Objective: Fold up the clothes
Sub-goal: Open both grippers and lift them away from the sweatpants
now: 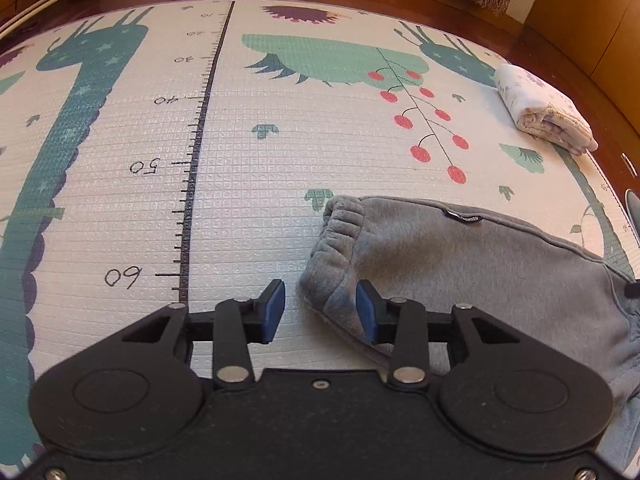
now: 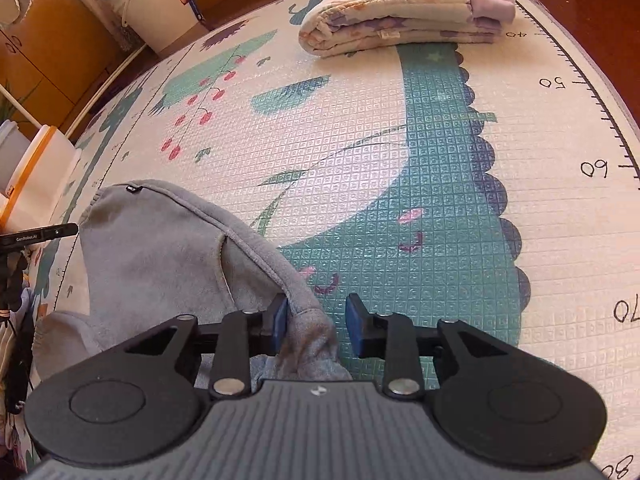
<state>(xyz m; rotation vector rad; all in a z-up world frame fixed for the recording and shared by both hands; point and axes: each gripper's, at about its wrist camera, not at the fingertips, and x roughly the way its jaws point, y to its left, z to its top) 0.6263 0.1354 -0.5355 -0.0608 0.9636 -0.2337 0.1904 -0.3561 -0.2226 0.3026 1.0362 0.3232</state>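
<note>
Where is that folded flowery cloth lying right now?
The folded floral cloth lies at the far edge of the play mat, beyond the grey sweatpants; the left wrist view shows it far right.

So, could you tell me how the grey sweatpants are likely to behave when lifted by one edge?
The sweatpants would likely droop: the fleece already lies in soft folds. They look thick, so probably weighty for cloth. The fuzzy surface should resist slipping on the mat.

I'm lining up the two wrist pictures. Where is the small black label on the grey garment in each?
Left wrist: the black label sits on the grey garment, right of centre.
Right wrist: the label sits at the garment's far tip, left.
Shared landmark: the folded floral cloth.
</note>
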